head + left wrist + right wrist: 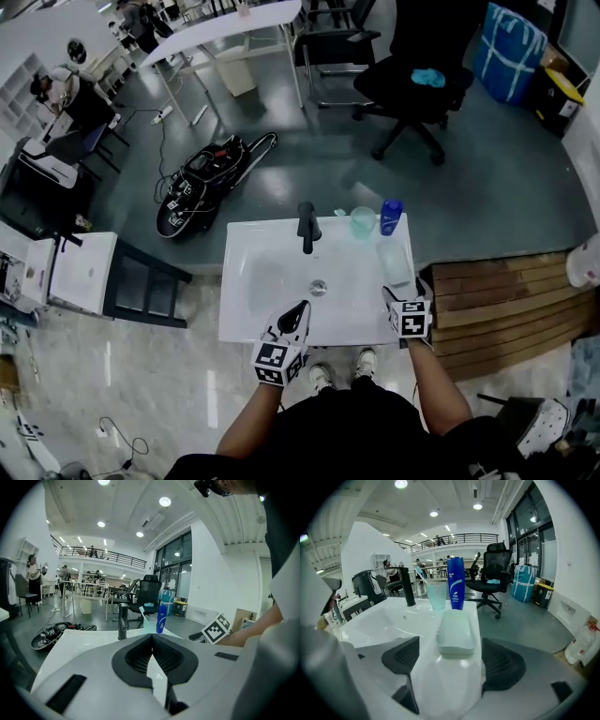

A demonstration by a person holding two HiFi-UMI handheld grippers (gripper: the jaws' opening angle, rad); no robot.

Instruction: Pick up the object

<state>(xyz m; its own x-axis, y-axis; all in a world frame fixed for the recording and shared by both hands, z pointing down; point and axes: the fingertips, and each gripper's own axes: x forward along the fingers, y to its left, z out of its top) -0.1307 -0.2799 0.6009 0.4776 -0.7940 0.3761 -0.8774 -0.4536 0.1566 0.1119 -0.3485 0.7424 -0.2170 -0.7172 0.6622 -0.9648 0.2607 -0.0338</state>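
Note:
A pale green soap dish [455,632] lies on the right rim of the white sink [244,281]; in the head view the soap dish [394,262] is just beyond my right gripper [396,296]. In the right gripper view, the right gripper [452,660] is open, its black pads on either side of the dish's near end and not touching it. Behind the dish stand a blue bottle [456,583] and a translucent cup [437,595] holding a toothbrush. My left gripper [152,651] is shut and empty, over the sink's front edge [296,314].
A black faucet [307,228] rises at the back of the basin. A black office chair [412,84] and a black bag [211,183] are on the floor beyond. A wooden platform [506,300] lies to the right, and a white cabinet [84,272] to the left.

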